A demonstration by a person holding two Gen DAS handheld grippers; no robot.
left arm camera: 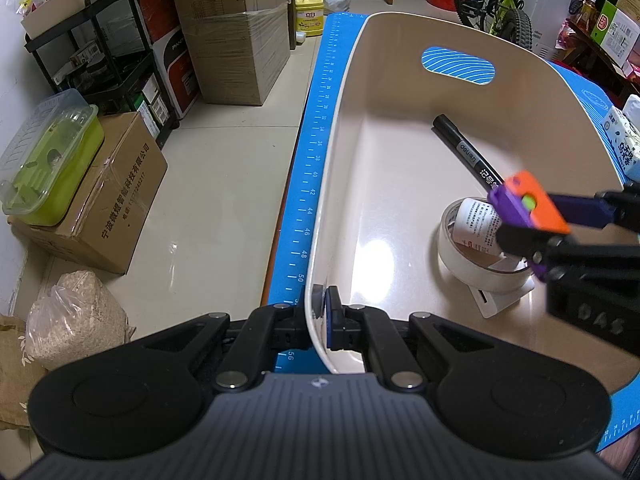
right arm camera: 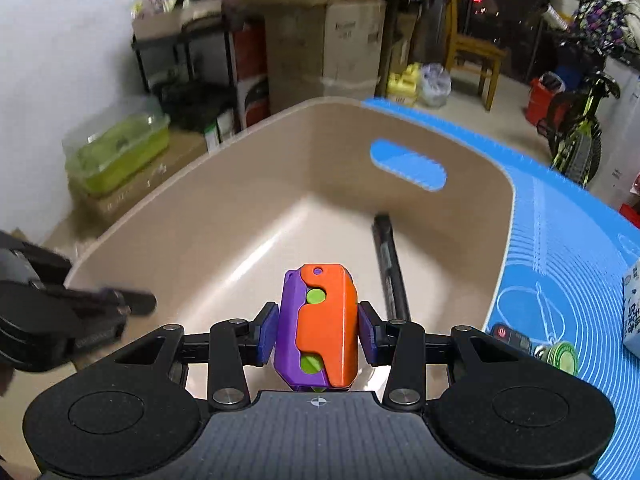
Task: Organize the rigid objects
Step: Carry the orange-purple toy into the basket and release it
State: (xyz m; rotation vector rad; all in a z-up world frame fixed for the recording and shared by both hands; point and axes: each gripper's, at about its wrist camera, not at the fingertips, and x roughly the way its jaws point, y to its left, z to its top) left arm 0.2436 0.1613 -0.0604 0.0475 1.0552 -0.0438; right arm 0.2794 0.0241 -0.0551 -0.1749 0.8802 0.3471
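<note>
Currently: orange-and-purple toy (right arm camera: 318, 326) carried over the bin, not yet released.

Right gripper (right arm camera: 318, 330) clamps the toy between both pads, above the beige bin's (left arm camera: 340, 128) near end. Below and ahead of it, the bin already holds a black marker (left arm camera: 466, 152), a masking-tape roll (left arm camera: 476, 264) and a white card (left arm camera: 500, 300). Left gripper (left arm camera: 320, 310) is closed on the bin's rim, steadying it. Outside, right of the toy, a car key fob (right arm camera: 510, 338) and a green disc (right arm camera: 564, 356) remain on the blue mat (right arm camera: 560, 240).
</note>
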